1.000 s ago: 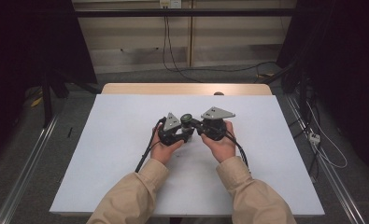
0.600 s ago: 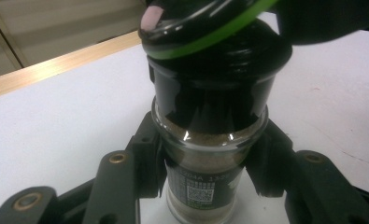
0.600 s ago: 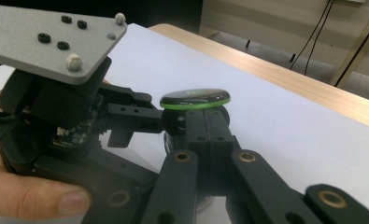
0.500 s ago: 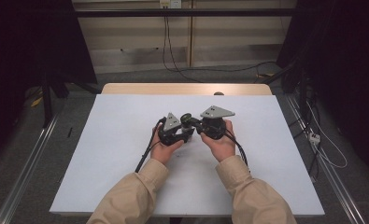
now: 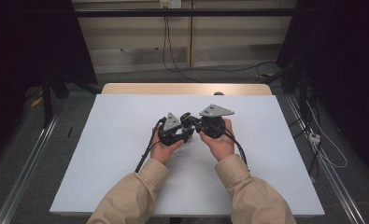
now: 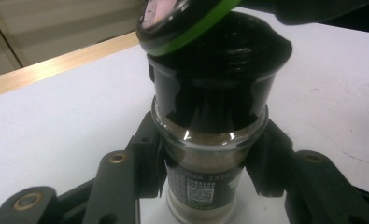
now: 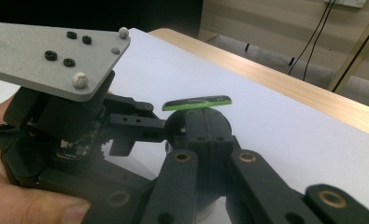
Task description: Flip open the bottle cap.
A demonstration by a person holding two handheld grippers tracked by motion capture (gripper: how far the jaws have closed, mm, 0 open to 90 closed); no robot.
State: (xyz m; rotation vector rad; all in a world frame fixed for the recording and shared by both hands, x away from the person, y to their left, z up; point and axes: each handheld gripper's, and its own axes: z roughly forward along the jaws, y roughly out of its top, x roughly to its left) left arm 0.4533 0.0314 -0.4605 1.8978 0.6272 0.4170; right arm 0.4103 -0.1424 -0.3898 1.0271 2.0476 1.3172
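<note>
Both grippers meet at table centre, hand-held

Left gripper (image 5: 186, 132) jaws clamped on a spice jar (image 6: 209, 140); right gripper (image 5: 195, 124) jaws closed together against the jar's black top; forearms converge from below

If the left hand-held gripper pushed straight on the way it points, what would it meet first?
Nothing new: its jaws already clamp the glass spice jar. Beyond the jar, probably the right hand-held gripper, closed on the jar's black top; depth is unclear.
</note>
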